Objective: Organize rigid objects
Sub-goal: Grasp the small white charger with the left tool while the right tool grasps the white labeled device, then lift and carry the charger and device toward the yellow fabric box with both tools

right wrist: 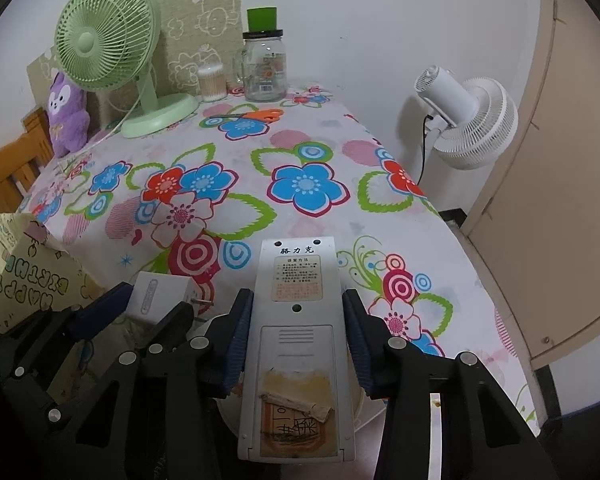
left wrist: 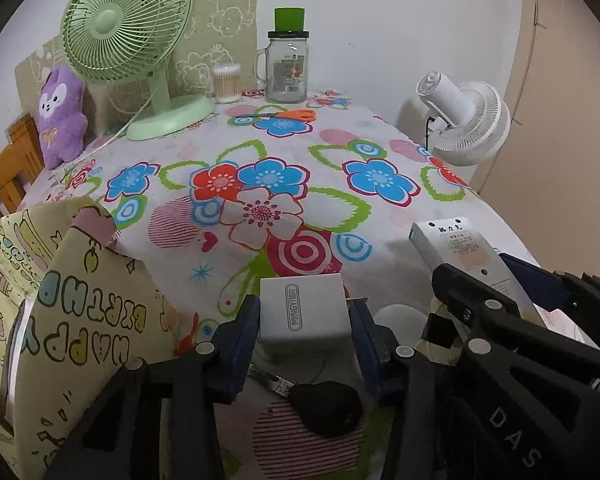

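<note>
On the floral-cloth surface (left wrist: pixel 284 184), the clear glass jar (left wrist: pixel 286 68) looks empty. My left gripper (left wrist: pixel 304 320) clamps the white charger block (left wrist: pixel 304 312); my right gripper (right wrist: pixel 298 320) clamps the grey remote control (right wrist: pixel 296 320), back upward.

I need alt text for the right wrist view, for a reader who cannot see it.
The right gripper clamps a grey remote, back side up, over a flowered tablecloth. To its left, the left gripper holds a white charger; a green fan and jar stand behind.
</note>
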Action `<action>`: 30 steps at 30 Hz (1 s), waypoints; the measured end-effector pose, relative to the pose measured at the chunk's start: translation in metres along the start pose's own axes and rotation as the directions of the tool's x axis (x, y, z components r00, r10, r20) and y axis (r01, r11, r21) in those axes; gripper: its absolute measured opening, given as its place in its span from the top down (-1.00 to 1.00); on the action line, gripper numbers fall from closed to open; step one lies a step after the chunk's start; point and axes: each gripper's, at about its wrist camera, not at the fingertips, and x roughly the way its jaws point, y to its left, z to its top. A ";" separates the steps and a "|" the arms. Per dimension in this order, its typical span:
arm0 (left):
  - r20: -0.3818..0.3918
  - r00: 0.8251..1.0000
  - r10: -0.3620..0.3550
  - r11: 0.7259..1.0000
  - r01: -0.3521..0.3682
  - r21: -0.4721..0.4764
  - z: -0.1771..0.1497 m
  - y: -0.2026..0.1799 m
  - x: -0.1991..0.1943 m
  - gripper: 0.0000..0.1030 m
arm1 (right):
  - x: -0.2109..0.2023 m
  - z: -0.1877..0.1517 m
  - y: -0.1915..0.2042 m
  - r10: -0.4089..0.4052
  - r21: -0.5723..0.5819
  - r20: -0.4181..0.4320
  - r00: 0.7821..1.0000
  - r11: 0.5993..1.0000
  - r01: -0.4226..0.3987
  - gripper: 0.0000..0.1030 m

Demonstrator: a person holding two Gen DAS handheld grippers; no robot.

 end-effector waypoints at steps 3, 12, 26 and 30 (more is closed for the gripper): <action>0.003 1.000 -0.004 1.000 0.004 0.005 0.000 -0.001 -0.004 0.10 | -0.002 0.000 -0.003 0.011 0.022 -0.002 1.000 1.000 -0.011 0.09; 0.026 1.000 -0.006 1.000 0.006 0.015 -0.002 -0.003 -0.020 0.10 | -0.018 -0.004 -0.001 0.020 0.028 0.022 1.000 0.999 -0.020 0.08; 0.074 0.997 0.003 1.000 -0.004 0.024 -0.004 -0.003 -0.054 0.10 | -0.055 -0.009 0.004 0.021 0.022 0.078 0.997 0.999 -0.022 0.08; 0.089 0.996 0.001 0.999 -0.004 0.034 -0.004 -0.005 -0.066 0.10 | -0.067 -0.011 0.004 0.019 0.027 0.090 0.996 0.999 -0.022 0.08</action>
